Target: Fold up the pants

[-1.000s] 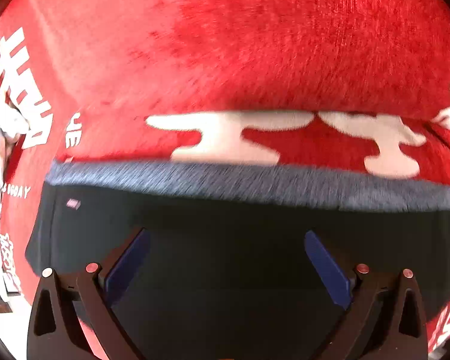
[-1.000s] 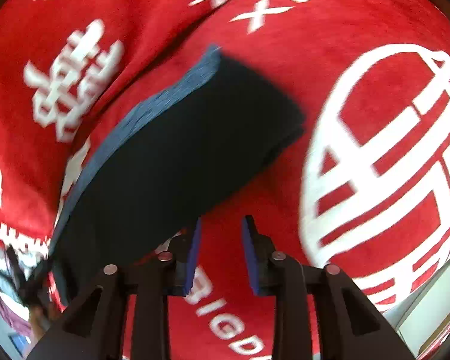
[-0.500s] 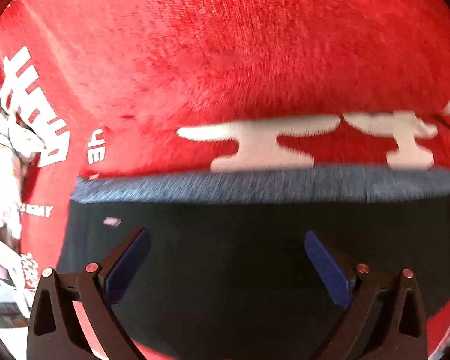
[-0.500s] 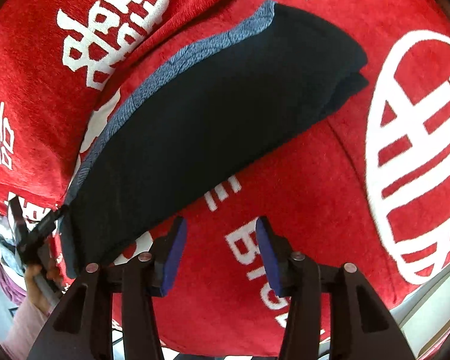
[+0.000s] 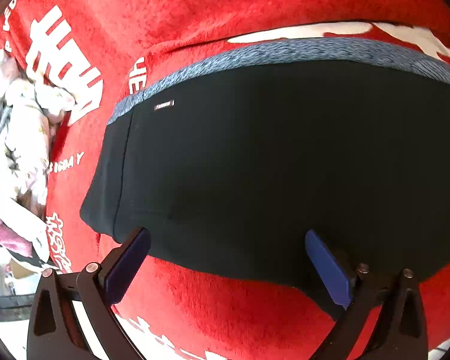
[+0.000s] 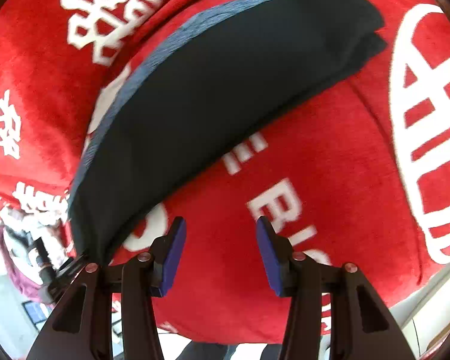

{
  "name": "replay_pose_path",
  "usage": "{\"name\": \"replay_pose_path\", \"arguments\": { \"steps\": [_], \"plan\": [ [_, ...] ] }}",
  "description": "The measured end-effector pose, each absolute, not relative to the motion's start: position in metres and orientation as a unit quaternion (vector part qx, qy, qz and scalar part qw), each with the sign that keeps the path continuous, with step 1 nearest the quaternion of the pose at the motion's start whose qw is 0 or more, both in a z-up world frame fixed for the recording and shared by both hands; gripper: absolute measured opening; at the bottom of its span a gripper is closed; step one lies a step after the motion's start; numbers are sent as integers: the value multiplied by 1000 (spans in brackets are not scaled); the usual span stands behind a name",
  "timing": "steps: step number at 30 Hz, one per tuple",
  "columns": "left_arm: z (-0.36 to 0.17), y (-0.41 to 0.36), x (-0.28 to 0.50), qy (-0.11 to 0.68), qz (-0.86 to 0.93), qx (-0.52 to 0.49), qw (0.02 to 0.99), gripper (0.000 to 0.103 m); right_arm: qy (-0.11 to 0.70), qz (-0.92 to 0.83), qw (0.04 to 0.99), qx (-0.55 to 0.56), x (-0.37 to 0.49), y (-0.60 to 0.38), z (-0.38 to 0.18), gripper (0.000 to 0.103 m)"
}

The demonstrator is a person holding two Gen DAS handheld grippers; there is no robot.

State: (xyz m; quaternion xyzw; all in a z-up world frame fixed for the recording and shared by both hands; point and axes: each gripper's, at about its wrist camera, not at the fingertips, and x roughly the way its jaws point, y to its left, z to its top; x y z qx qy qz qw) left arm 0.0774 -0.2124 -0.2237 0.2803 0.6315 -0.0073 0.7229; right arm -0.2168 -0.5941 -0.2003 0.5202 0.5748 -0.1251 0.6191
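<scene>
Both the left gripper (image 5: 226, 258) and right gripper (image 6: 219, 252) hover with jaws spread wide and empty over the folded pants (image 5: 270, 165).

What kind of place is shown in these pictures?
Probably a home, perhaps a bedroom: folded black pants with a grey waistband lie on a plush red blanket printed with white characters, and a heap of pale, crumpled clothes sits at its edge.

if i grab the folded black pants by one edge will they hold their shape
Probably not: the pants are soft stacked layers, so the fold would likely sag open. The plush red blanket would likely grip them when pushed, bunching the layers.
</scene>
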Motion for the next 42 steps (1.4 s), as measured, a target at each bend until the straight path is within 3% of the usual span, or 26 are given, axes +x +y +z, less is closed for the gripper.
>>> {"name": "replay_pose_path", "arguments": {
  "steps": [9,16,31,32,33,35,42],
  "plan": [
    [-229,-190,98,654,-37,234,718,103,518,109,551,644,-143,-465,-220,52],
    [-234,-171,113,675,-75,185,710,103,483,146,463,729,-87,-373,-267,53],
    [-237,-153,124,683,-71,169,707,103,499,132,477,711,-70,-367,-261,52],
    [-237,-153,123,682,-73,171,708,103,494,131,488,708,-66,-369,-258,46],
    [-237,-153,123,680,-74,174,708,103,493,129,499,701,-61,-370,-254,28],
    [-237,-154,119,675,-78,184,710,103,517,118,522,668,-56,-371,-250,11],
    [-233,-159,104,659,-89,206,718,103,580,97,569,574,-70,-358,-243,8]
  ]
}}
